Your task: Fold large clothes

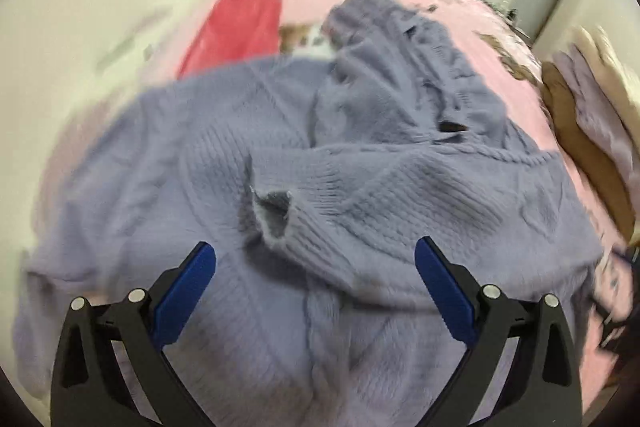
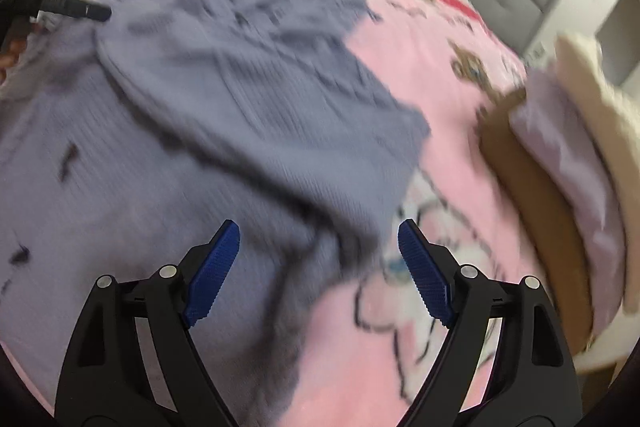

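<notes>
Left gripper [image 1: 316, 263]: jaws apart, empty, above the sweater. Right gripper [image 2: 319, 243]: likewise apart, empty. Lavender knit sweater [image 1: 224, 163]: on pink blanket [image 2: 420, 39], one sleeve [image 1: 344, 187] laid across the body; further folds likely remain. Folded stack [image 2: 560, 163]: beyond, at the right.

Pink-blanketed bed [image 2: 460, 75] under lavender sweater [image 1: 280, 187] (folded stack [image 2: 560, 167] beside)

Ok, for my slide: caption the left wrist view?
Open left gripper above a crumpled blue sweater on a pink blanket.
</notes>
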Motion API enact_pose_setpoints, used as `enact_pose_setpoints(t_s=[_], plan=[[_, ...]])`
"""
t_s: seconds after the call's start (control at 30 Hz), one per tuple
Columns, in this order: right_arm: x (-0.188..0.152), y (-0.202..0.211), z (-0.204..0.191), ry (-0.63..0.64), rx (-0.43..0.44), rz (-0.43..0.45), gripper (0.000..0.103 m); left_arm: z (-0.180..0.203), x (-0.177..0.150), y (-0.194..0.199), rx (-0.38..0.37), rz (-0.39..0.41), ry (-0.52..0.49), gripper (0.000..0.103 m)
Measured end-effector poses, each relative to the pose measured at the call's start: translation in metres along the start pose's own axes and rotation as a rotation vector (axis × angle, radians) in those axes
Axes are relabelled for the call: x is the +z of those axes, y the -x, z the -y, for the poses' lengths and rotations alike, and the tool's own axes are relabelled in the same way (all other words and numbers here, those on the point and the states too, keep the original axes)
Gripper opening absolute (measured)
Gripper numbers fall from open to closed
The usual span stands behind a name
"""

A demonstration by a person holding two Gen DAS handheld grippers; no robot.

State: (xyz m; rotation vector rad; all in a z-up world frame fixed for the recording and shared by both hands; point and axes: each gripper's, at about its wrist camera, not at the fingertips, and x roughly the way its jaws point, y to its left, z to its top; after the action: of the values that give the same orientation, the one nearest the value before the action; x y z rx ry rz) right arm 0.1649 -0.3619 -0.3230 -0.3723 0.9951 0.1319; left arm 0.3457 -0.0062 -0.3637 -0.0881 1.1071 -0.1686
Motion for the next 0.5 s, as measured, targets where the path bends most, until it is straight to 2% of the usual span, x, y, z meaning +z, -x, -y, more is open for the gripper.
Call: enact_pose_setpoints(t_s=[0.07, 0.17, 0.2, 0.23, 0.27, 0.3, 0.37, 0.4, 0.5], plan=[[-0.005, -0.013, 0.005, -0.065, -0.009, -0.009, 0.076, -0.008, 0.003, -0.016, -0.019, -0.029, 0.072, 0.093], [-0.004, -0.027, 0.012, -0.156, -0.005, -0.01, 0.069, -0.012, -0.003, -0.028, 0.025, -0.051, 0.097, 0.08], [-0.002, -0.033, 0.016, -0.19, -0.001, -0.015, 0.058, -0.013, -0.003, -0.032, 0.055, -0.054, 0.1, 0.066], [0.0, -0.038, 0.02, -0.226, 0.039, -0.016, 0.05, -0.012, -0.005, -0.033, 0.086, -0.055, 0.097, 0.057], [0.003, -0.043, 0.025, -0.26, 0.055, -0.022, 0.04, -0.013, -0.005, -0.033, 0.101, -0.05, 0.097, 0.053], [0.006, -0.046, 0.026, -0.28, 0.053, -0.029, 0.035, -0.012, -0.003, -0.032, 0.114, -0.04, 0.099, 0.045], [0.014, -0.04, 0.028, -0.281, 0.017, -0.013, 0.033, -0.008, 0.005, -0.03, 0.137, -0.025, 0.097, 0.036], [0.016, -0.034, 0.027, -0.267, -0.001, 0.003, 0.033, -0.004, 0.011, -0.027, 0.153, 0.002, 0.093, 0.028], [0.016, -0.03, 0.028, -0.256, -0.01, 0.005, 0.033, 0.001, 0.025, -0.021, 0.144, 0.063, 0.119, 0.027]])
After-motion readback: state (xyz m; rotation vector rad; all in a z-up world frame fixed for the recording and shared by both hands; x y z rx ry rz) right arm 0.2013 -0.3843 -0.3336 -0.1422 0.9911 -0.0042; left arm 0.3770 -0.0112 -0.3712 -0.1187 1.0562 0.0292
